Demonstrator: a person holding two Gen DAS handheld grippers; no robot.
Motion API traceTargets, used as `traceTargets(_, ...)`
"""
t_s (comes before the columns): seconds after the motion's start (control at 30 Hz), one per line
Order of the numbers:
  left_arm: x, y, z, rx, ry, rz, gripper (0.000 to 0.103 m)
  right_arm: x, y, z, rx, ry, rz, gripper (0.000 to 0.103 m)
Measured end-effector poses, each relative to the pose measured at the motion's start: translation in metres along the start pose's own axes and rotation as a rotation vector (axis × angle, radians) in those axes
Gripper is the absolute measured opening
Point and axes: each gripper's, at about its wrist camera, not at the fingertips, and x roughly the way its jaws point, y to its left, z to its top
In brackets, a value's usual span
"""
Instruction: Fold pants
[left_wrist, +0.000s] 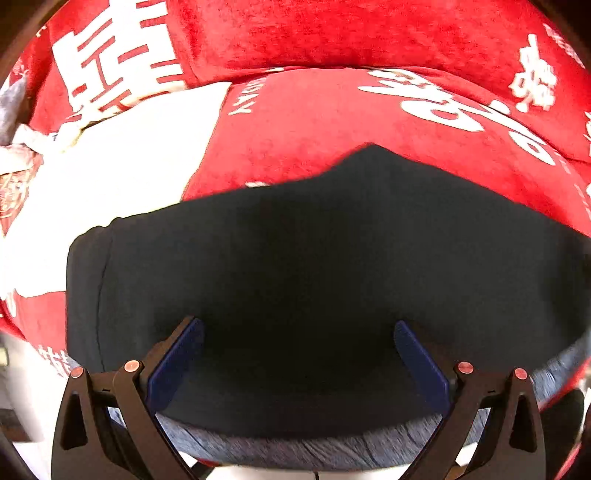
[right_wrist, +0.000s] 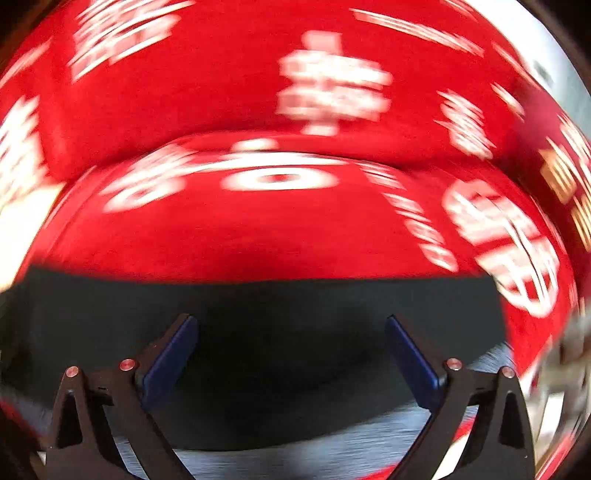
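Observation:
Dark navy pants (left_wrist: 295, 266) lie flat on a red cover with white characters (left_wrist: 314, 118). A grey ribbed waistband (left_wrist: 295, 446) runs along their near edge. My left gripper (left_wrist: 299, 328) hovers over the pants near the waistband, jaws wide apart with only flat cloth below them. In the blurred right wrist view the pants (right_wrist: 277, 314) fill the lower half, with the grey waistband (right_wrist: 314, 454) at the bottom. My right gripper (right_wrist: 291, 325) is open above them, nothing pinched between its blue pads (right_wrist: 170, 362).
A white patch of the cover (left_wrist: 110, 177) spreads at the left. Behind the pants rises a red padded fold or cushion (left_wrist: 332, 33). The red cover (right_wrist: 258, 229) continues past the far edge of the pants in the right wrist view.

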Motion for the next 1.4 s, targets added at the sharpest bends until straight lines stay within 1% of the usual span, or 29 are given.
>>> traceTargets(0.03, 0.0, 0.006, 0.003, -0.017, 0.001, 0.006, 0.103, 0.004, 0.022, 0.0, -0.07, 0.005, 0.013, 0.101)
traceTargets(0.1, 0.003, 0.029, 0.01, -0.062, -0.002, 0.028, 0.103, 0.015, 0.044, -0.001, -0.151, 0.02, 0.018, 0.101)
traceTargets(0.17, 0.009, 0.06, 0.013, -0.11, 0.007, 0.078, 0.103, 0.037, 0.034, 0.003, -0.12, 0.07, 0.025, 0.102)
traceTargets(0.23, 0.014, 0.09, 0.013, -0.174, 0.012, 0.044, 0.103, 0.052, -0.009, 0.01, 0.034, 0.094, 0.08, 0.102)
traceTargets(0.3, 0.014, 0.116, 0.005, -0.224, 0.015, 0.07, 0.103, 0.056, -0.048, 0.014, 0.129, 0.097, -0.023, 0.103)
traceTargets(0.33, 0.015, 0.127, 0.001, -0.241, 0.013, 0.066, 0.103, 0.059, -0.07, 0.015, 0.167, 0.1, -0.099, 0.103)
traceTargets(0.37, 0.017, 0.136, -0.003, -0.26, 0.014, 0.061, 0.103, 0.059, -0.089, 0.013, 0.191, 0.102, -0.141, 0.103)
traceTargets(0.47, 0.017, 0.152, -0.012, -0.308, 0.022, 0.04, 0.103, 0.063, -0.15, 0.0, 0.293, 0.154, -0.17, 0.102)
traceTargets(0.5, 0.014, 0.153, -0.016, -0.31, 0.023, 0.044, 0.103, 0.058, -0.166, -0.007, 0.331, 0.158, -0.187, 0.102)
traceTargets(0.57, 0.007, 0.149, -0.024, -0.274, 0.01, 0.068, 0.103, 0.033, -0.187, -0.023, 0.352, 0.112, -0.254, 0.102)
traceTargets(0.63, 0.0, 0.14, -0.034, -0.216, -0.004, 0.084, 0.103, 0.005, -0.21, -0.047, 0.371, 0.039, -0.271, 0.102)
traceTargets(0.7, -0.006, 0.134, -0.043, -0.193, -0.004, 0.078, 0.103, -0.01, -0.239, -0.073, 0.456, 0.025, -0.28, 0.102)
traceTargets(0.73, -0.008, 0.133, -0.047, -0.188, -0.001, 0.072, 0.103, -0.017, -0.262, -0.094, 0.546, 0.027, -0.271, 0.102)
traceTargets(0.77, -0.008, 0.131, -0.047, -0.188, 0.003, 0.067, 0.103, -0.021, -0.28, -0.112, 0.621, 0.022, -0.257, 0.095)
traceTargets(0.8, -0.009, 0.131, -0.049, -0.191, 0.008, 0.063, 0.103, -0.025, -0.292, -0.125, 0.67, 0.022, -0.236, 0.081)
traceTargets(0.87, -0.01, 0.131, -0.051, -0.208, 0.017, 0.062, 0.103, -0.026, -0.315, -0.149, 0.754, 0.063, -0.178, 0.064)
traceTargets(0.9, -0.012, 0.129, -0.051, -0.215, 0.02, 0.053, 0.103, -0.027, -0.319, -0.157, 0.774, 0.072, -0.159, 0.064)
traceTargets(0.97, -0.013, 0.114, -0.049, -0.208, 0.03, -0.001, 0.103, -0.029, -0.316, -0.159, 0.764, 0.037, -0.082, 0.064)
traceTargets(1.03, -0.018, 0.092, -0.05, -0.147, 0.012, -0.026, 0.103, -0.029, -0.298, -0.145, 0.677, 0.016, -0.01, 0.064)
traceTargets(1.1, -0.022, 0.069, -0.05, -0.071, -0.011, -0.024, 0.103, -0.022, -0.272, -0.129, 0.542, 0.025, 0.024, 0.064)
traceTargets(1.13, -0.02, 0.062, -0.051, -0.045, -0.007, -0.025, 0.103, -0.016, -0.259, -0.124, 0.458, 0.056, -0.026, 0.063)
traceTargets(1.17, -0.017, 0.059, -0.051, -0.037, 0.007, -0.019, 0.103, -0.007, -0.252, -0.121, 0.396, 0.108, -0.124, 0.064)
traceTargets(1.2, -0.013, 0.062, -0.05, -0.048, 0.023, -0.007, 0.103, 0.005, -0.253, -0.121, 0.352, 0.173, -0.248, 0.076)
traceTargets(1.23, -0.009, 0.069, -0.05, -0.075, 0.039, -0.007, 0.103, 0.011, -0.263, -0.124, 0.368, 0.207, -0.314, 0.089)
traceTargets(1.27, -0.008, 0.08, -0.052, -0.116, 0.048, -0.027, 0.103, 0.007, -0.274, -0.129, 0.424, 0.196, -0.341, 0.095)
traceTargets(1.3, -0.007, 0.09, -0.053, -0.15, 0.054, -0.025, 0.103, 0.001, -0.285, -0.131, 0.479, 0.193, -0.398, 0.094)
traceTargets(1.33, -0.008, 0.1, -0.055, -0.175, 0.057, -0.006, 0.103, -0.006, -0.295, -0.134, 0.509, 0.202, -0.499, 0.092)
traceTargets(1.37, -0.01, 0.108, -0.057, -0.191, 0.054, 0.01, 0.103, -0.01, -0.299, -0.133, 0.52, 0.199, -0.523, 0.091)
traceTargets(1.4, -0.011, 0.115, -0.058, -0.2, 0.05, 0.022, 0.103, -0.016, -0.304, -0.133, 0.541, 0.18, -0.513, 0.091)
